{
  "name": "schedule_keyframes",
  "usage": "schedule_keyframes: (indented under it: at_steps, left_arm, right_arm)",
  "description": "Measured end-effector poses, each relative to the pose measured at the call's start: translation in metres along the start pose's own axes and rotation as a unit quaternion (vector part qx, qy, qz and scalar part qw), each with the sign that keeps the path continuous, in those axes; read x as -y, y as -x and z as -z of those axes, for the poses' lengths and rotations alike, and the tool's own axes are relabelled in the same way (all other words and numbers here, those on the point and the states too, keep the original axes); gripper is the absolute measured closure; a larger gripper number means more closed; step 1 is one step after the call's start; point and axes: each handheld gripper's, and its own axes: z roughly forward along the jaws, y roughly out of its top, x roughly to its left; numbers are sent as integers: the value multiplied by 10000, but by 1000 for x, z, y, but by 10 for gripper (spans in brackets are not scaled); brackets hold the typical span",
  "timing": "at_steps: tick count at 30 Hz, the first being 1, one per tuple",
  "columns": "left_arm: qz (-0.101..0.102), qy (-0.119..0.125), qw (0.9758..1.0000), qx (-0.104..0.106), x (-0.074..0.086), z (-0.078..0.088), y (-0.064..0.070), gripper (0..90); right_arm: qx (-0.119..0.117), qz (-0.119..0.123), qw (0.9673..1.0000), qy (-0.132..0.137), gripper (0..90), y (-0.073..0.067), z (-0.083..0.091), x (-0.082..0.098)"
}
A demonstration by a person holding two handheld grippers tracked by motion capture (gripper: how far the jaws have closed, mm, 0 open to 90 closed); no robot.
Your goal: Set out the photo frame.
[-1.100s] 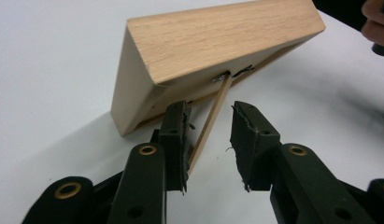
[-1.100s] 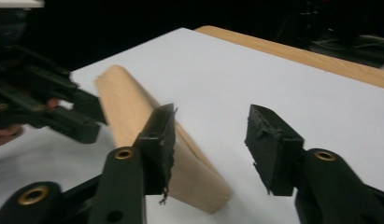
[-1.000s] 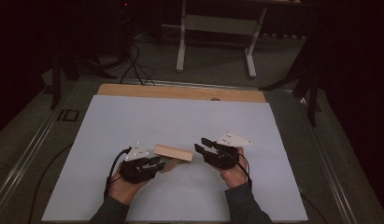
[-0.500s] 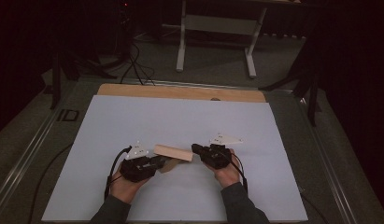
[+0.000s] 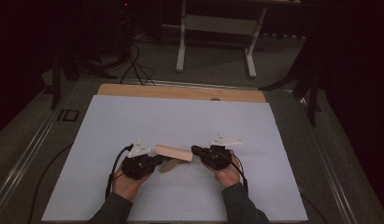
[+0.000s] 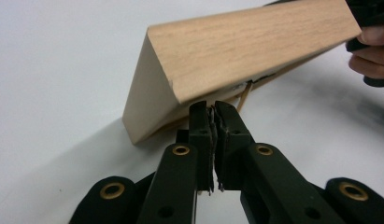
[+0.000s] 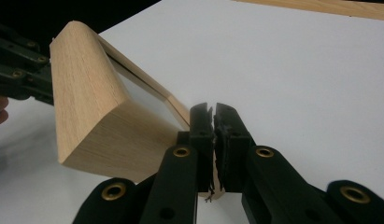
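One wooden block [image 5: 174, 152] sits between two closed grippers, left gripper [image 5: 154, 161] and right gripper [image 5: 195, 150].

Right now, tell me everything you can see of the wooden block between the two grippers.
The wooden block is pale, light-grained wood, long, with flat faces and a sloped side. A thin flat wooden piece runs along its underside. It sits tilted above the white table sheet, near the front edge. The left gripper and right gripper, jaws just closed, each pinch a thin lower edge at opposite ends, holding it between them.
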Motion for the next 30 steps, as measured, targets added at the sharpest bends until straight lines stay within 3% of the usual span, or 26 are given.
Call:
schedule_keyframes:
  at_steps: [15, 21, 30]
  left_arm:
    - [-44, -73, 9999, -70, -2, -9, 3, 893]
    - [-15, -90, 9999, -82, -3, -11, 3, 894]
    - [-23, -89, 9999, -55, -4, -12, 4, 894]
  right_arm:
    - [-85, 182, 9998, -72, 852, -1, 2, 0]
    - [-147, 5, 9999, 28, 864, 2, -3, -3]
    - [-214, 81, 9997, -57, 879, -2, -2, -2]
